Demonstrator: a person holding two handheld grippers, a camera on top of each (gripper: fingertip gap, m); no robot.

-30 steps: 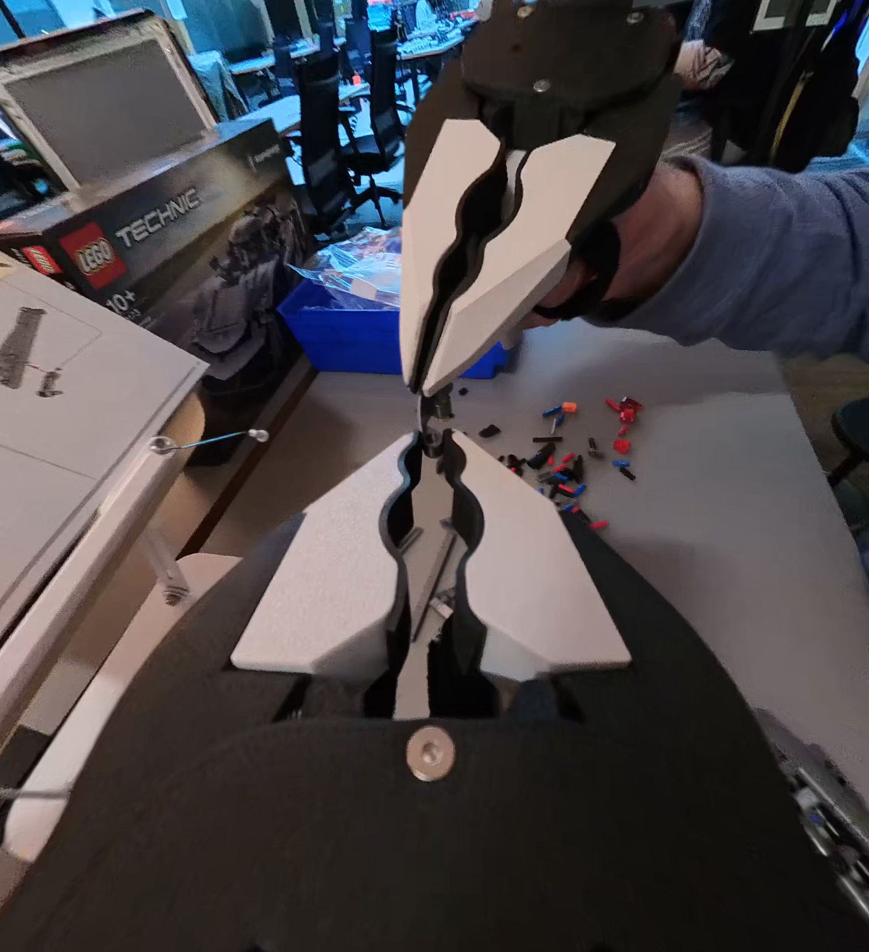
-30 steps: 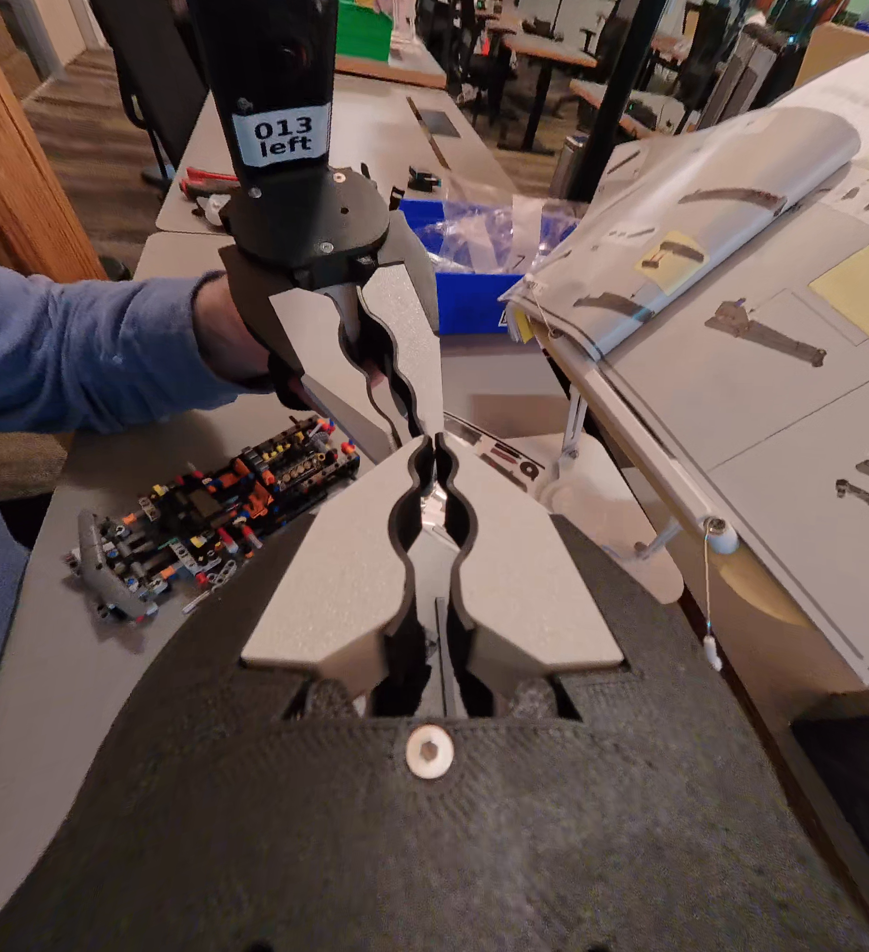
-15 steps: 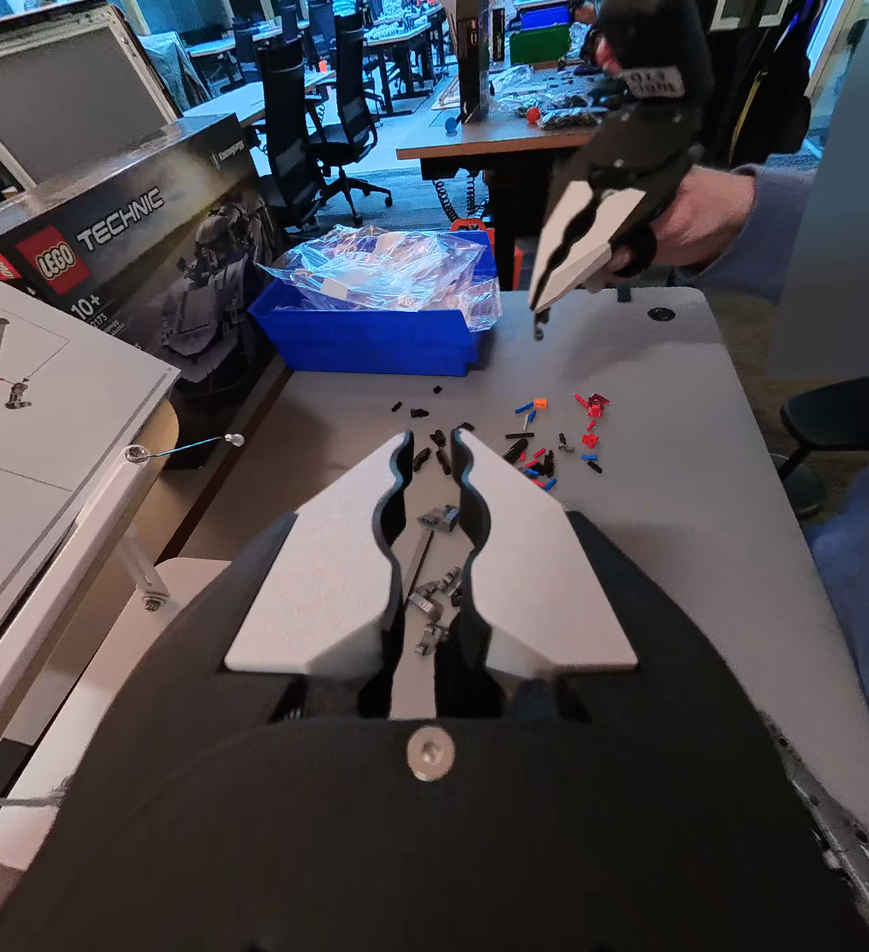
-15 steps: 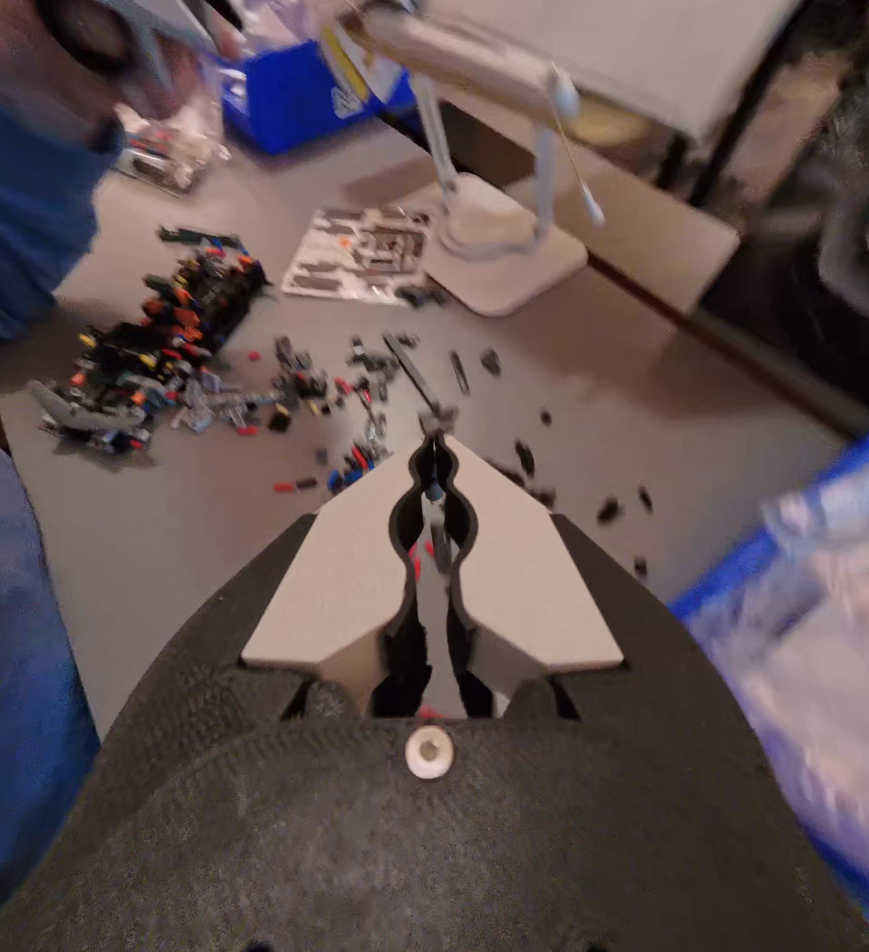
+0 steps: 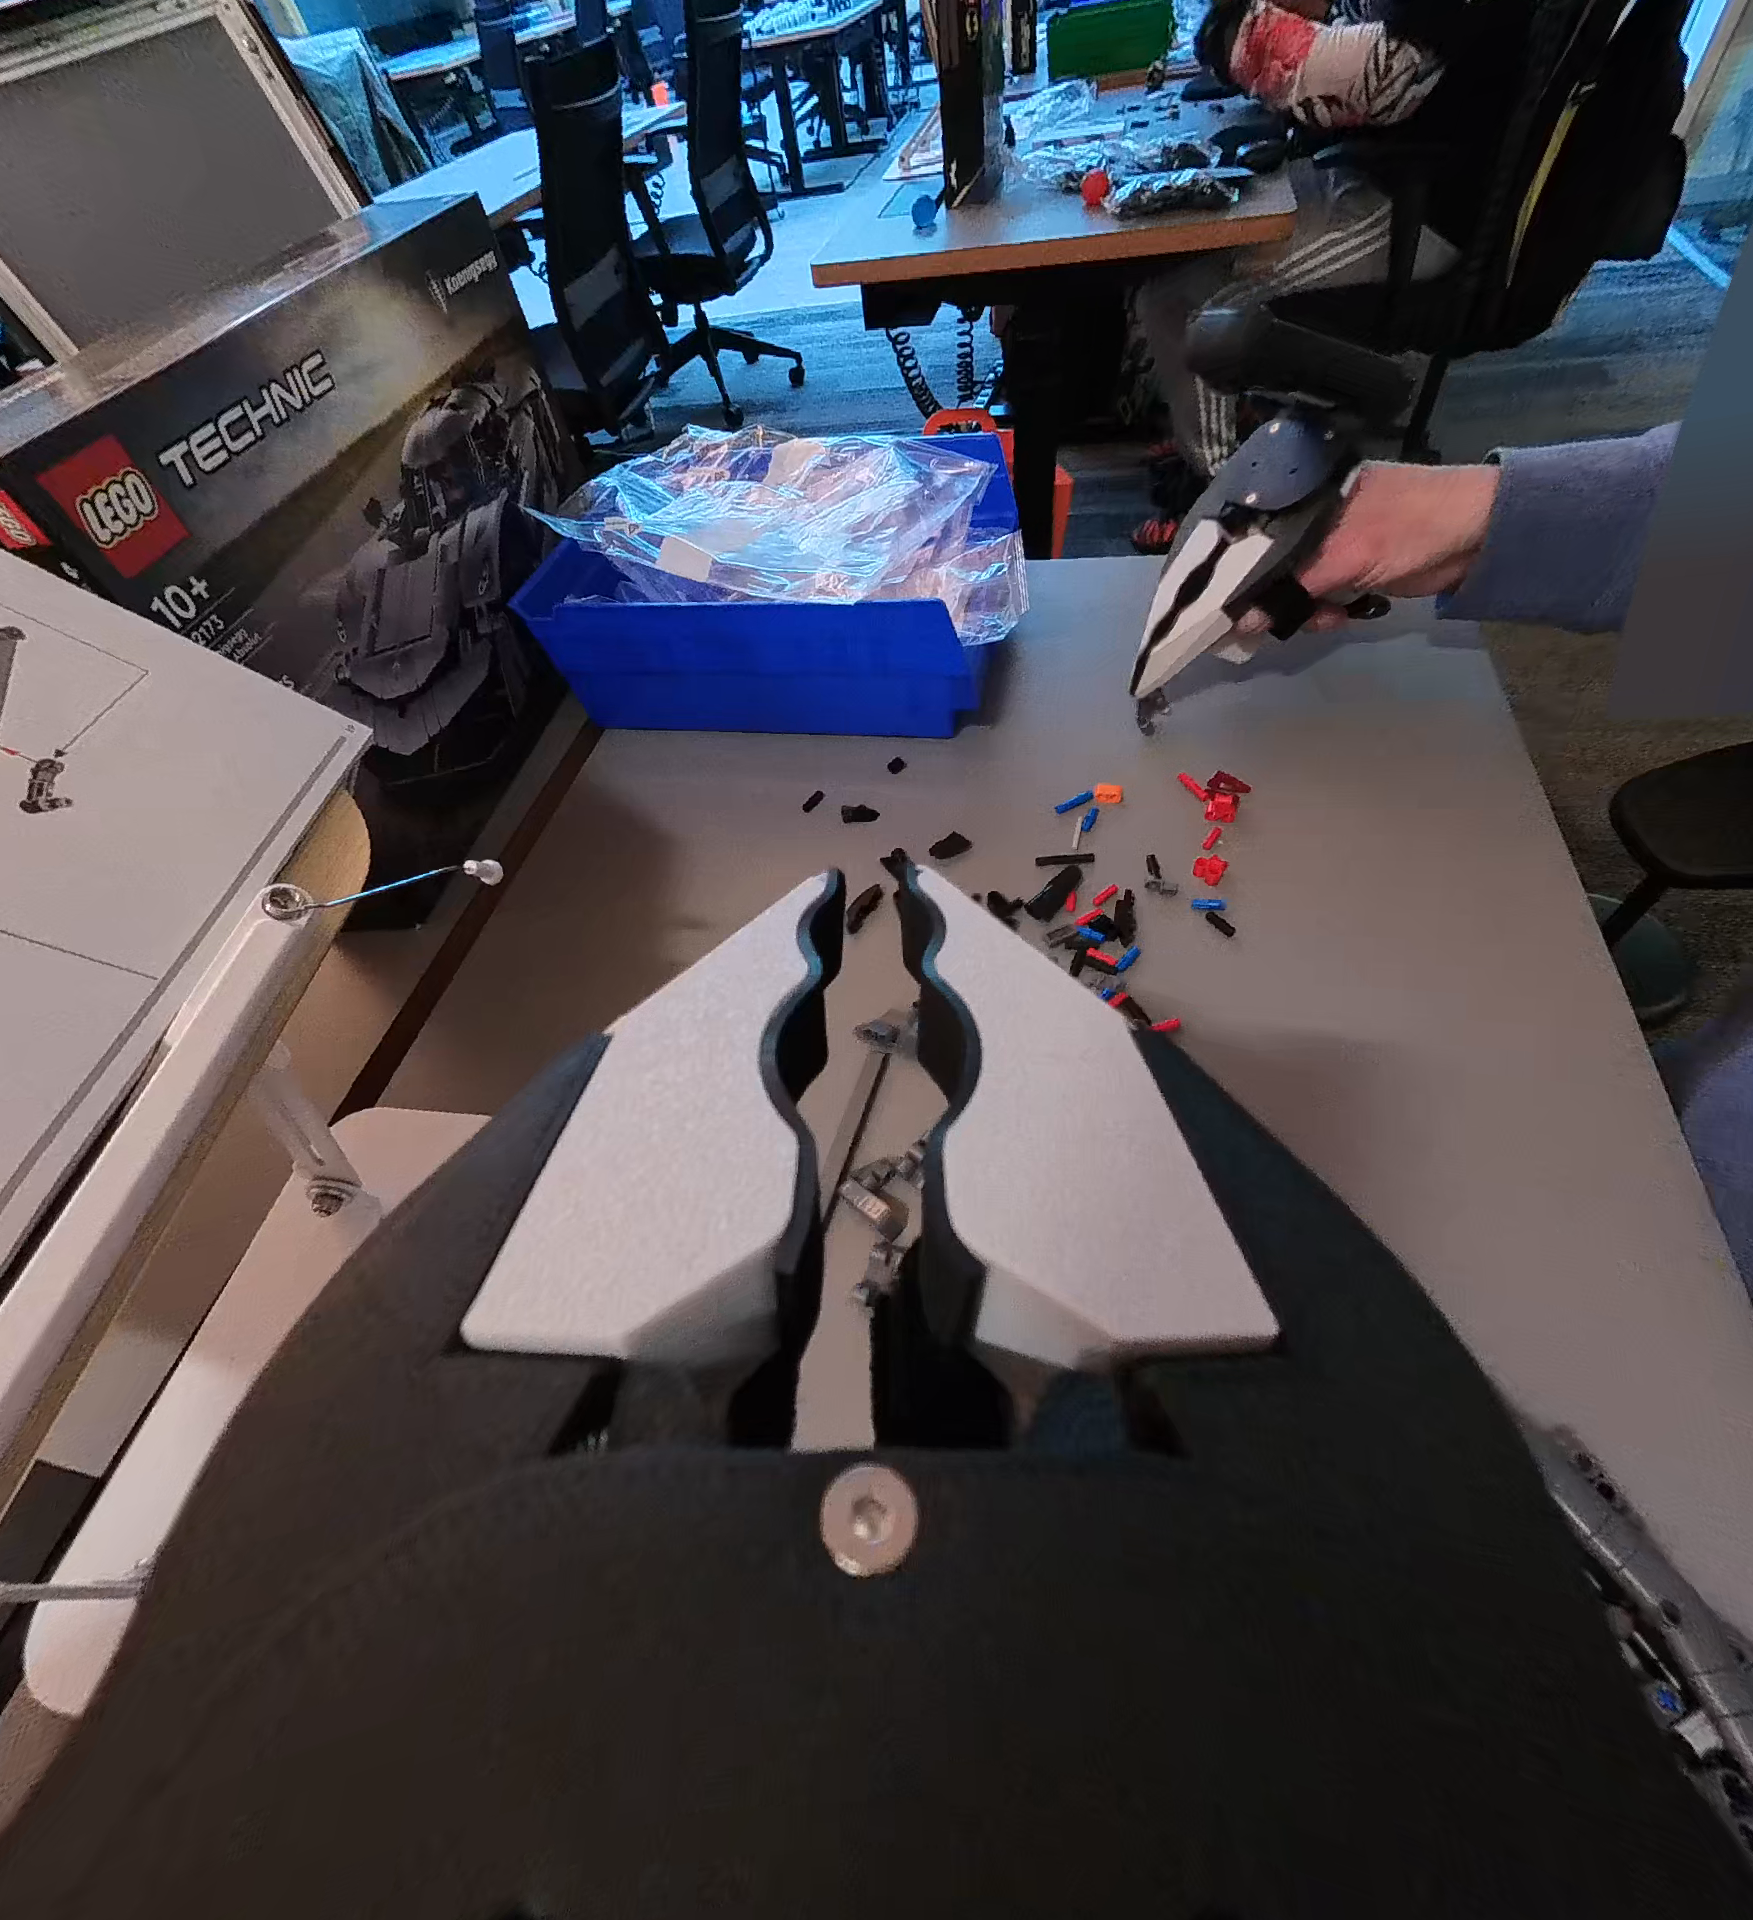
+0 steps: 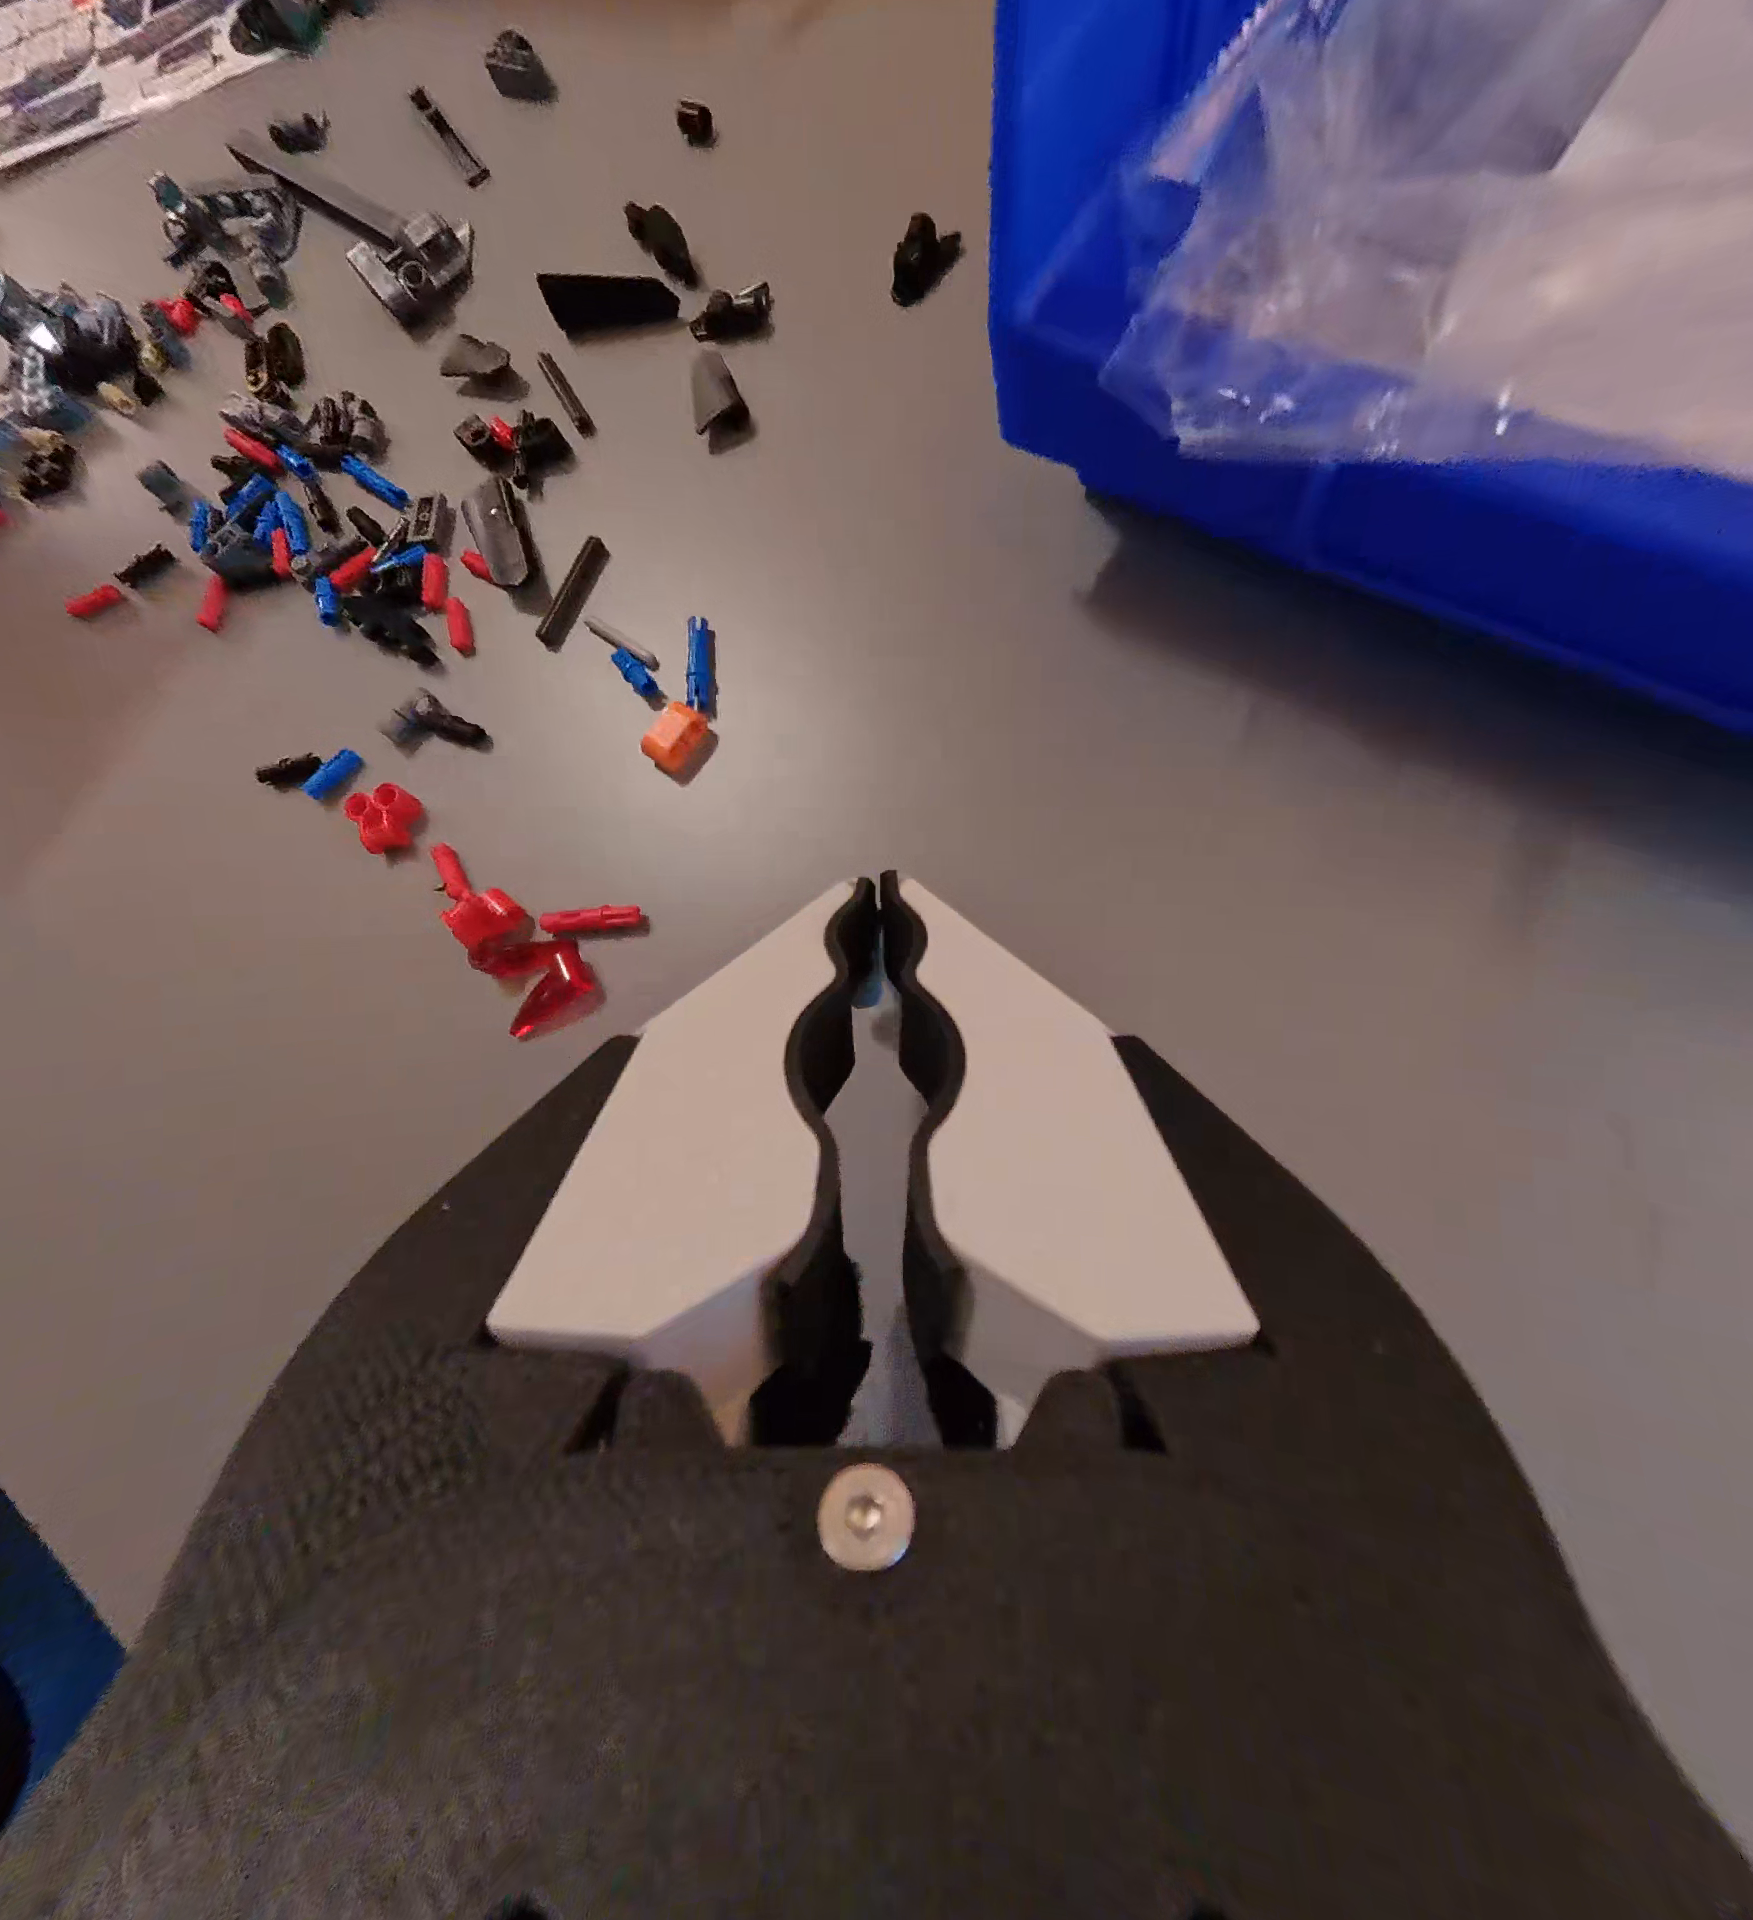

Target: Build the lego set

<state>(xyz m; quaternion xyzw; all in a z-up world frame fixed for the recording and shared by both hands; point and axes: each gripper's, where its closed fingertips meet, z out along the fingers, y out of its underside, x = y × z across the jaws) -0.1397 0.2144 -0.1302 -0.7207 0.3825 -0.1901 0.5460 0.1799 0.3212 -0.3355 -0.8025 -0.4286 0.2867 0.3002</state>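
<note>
My left gripper (image 5: 870, 883) is open a little and empty, held above the grey table (image 5: 1423, 1091). Grey pieces (image 5: 877, 1195) on the table show through its gap. My right gripper (image 6: 874, 883) is shut on a small dark piece (image 6: 867, 995). In the left wrist view the right gripper (image 5: 1147, 698) is at the far right, tips down, just above the table, with the small piece (image 5: 1149, 717) at its tips. Loose red, blue and black pieces (image 5: 1100, 914) lie scattered between the two grippers. In the right wrist view they (image 6: 352, 540) are to the left.
A blue bin (image 5: 758, 655) of clear bags stands at the back; it is close on the right in the right wrist view (image 6: 1371, 540). The set's box (image 5: 259, 468) and an instruction booklet (image 5: 51, 831) on a stand are at the left. A partly built model (image 5: 1703, 1704) lies at the lower right. The left gripper's tips are roughly 40 cm from the right gripper's.
The two grippers were tip to tip on one small piece. The left gripper has opened, and the right has carried the piece away to the far right and down towards the table.
</note>
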